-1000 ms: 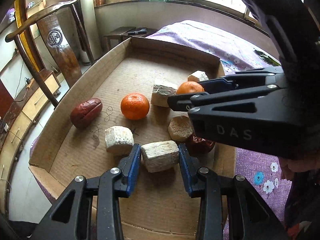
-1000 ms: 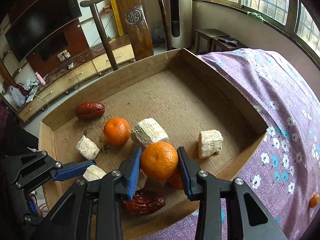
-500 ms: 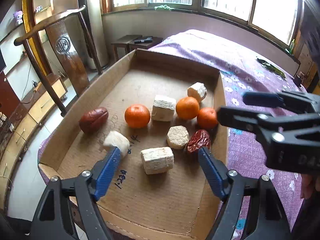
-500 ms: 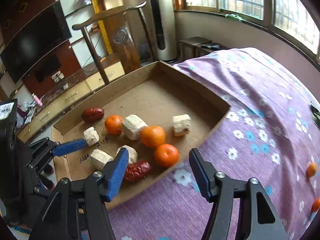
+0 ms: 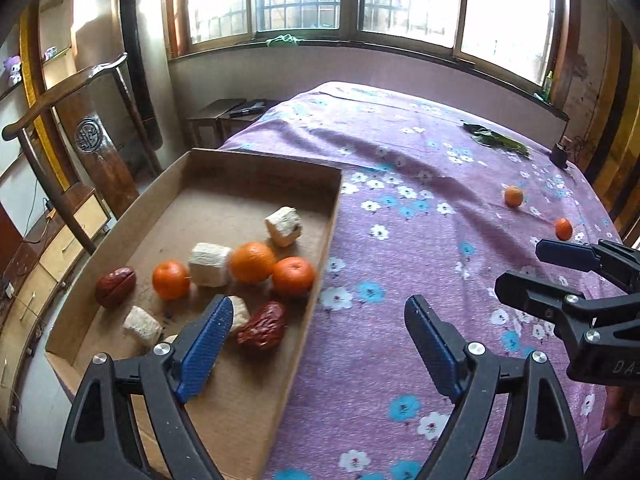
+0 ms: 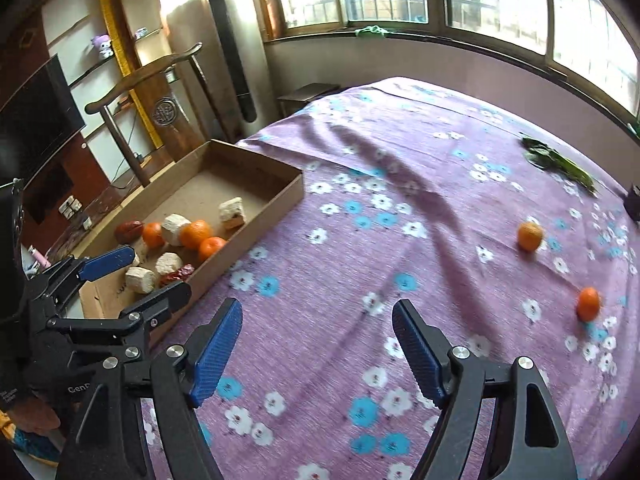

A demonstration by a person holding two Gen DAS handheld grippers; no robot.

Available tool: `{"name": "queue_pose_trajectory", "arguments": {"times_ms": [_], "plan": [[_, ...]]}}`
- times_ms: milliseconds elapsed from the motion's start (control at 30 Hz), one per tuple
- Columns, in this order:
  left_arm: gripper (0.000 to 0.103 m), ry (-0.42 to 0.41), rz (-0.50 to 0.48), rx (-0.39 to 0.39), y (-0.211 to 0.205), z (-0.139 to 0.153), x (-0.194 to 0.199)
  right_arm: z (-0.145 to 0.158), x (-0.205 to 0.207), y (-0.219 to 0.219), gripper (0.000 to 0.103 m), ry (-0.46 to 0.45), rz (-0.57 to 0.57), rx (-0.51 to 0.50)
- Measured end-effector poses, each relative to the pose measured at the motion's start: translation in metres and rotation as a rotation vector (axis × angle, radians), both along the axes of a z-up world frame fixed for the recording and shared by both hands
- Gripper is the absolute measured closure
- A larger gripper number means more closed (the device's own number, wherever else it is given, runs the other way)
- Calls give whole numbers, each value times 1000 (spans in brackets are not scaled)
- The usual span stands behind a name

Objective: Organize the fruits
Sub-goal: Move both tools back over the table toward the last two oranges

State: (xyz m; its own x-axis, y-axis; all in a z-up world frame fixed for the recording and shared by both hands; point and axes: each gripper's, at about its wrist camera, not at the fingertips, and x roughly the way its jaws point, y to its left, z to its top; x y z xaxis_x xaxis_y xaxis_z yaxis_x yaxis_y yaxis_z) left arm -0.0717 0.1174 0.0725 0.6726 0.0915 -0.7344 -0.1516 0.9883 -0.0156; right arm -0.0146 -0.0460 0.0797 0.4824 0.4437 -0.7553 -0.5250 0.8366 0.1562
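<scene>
The left gripper (image 5: 318,334) hangs with its blue-padded fingers (image 5: 206,338) spread wide and nothing between them; its jaws have just been opening. It straddles the right-hand wall of the shallow brown cardboard tray (image 5: 320,236), one finger over the tray floor, the other over the purple flowered bedspread (image 5: 400,168).

The right gripper (image 6: 318,350) is likewise released, its jaws having just been opening, and it grasps nothing; only bedspread shows between its fingers (image 6: 216,354). In the left wrist view it enters from the right edge, above the bed and well clear of the tray.

Inside the tray lie three round orange tangerines (image 5: 253,262), bunched near the right wall, with the leftmost one set a little apart. Among them sit pale, rough-cut blocks of a fibrous off-white stuff (image 5: 210,264); one block stands alone farther back (image 5: 283,226). A wrinkled dark red date (image 5: 262,326) lies close to the right wall, just beside the left finger's tip, and a second dark red date (image 5: 115,286) rests towards the left wall.

Two more small orange tangerines (image 6: 530,236) (image 6: 588,304) lie loose on the bedspread, well apart from the tray, off to the right. A bunch of green leaves (image 6: 560,162) lies farther back on the bed.

A dark wooden chair (image 5: 80,128) stands beside the tray's far left.
</scene>
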Motion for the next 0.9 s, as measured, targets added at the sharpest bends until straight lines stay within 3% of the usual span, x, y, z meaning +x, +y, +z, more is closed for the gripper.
{"name": "queue_pose_trajectory", "arguments": {"times_ms": [533, 900], "plan": [[16, 15, -178, -10, -107, 6, 61, -5, 23, -120, 20, 34, -213, -46], [16, 76, -264, -67, -165, -9, 145, -10, 53, -179, 20, 51, -282, -87]]}}
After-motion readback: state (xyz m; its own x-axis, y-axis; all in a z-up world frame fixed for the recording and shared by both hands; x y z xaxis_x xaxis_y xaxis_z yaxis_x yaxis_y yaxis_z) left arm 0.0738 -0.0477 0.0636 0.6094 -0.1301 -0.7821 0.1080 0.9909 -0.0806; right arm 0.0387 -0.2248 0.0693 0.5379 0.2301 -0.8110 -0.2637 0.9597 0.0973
